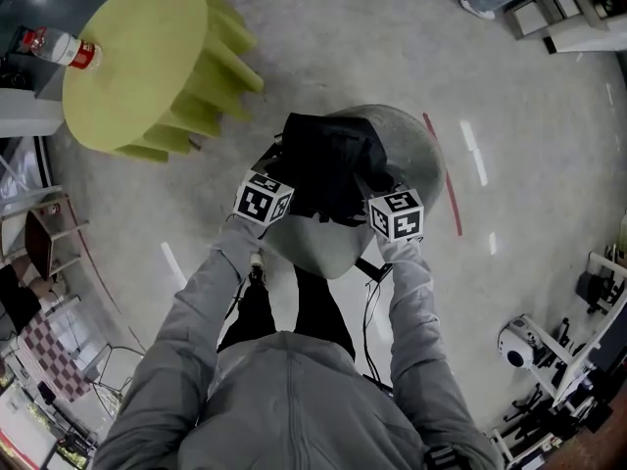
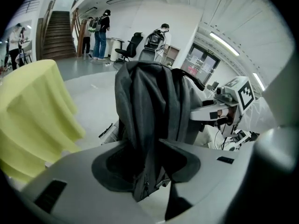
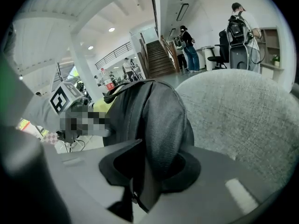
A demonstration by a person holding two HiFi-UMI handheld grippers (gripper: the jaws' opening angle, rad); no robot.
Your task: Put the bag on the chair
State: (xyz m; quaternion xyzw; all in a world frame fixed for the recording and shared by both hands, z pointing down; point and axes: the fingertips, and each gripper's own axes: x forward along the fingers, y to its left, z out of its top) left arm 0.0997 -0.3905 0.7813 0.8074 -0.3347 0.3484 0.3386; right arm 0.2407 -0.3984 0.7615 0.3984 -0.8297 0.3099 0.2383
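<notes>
With the bag on the chair, we open the right tool, now pinching fabric, wide like the left tool, then withdraw.

The bag rests on the chair, with the round table on the floor to their left

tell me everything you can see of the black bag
The bag is a soft, slumped black pack of woven fabric, with a carry loop at its top and a zip along one fold. It appears to sit upright on the seat of the grey upholstered chair. One fold hangs between the jaws of the left gripper, which stand apart; the right gripper pinches another fold.
</notes>
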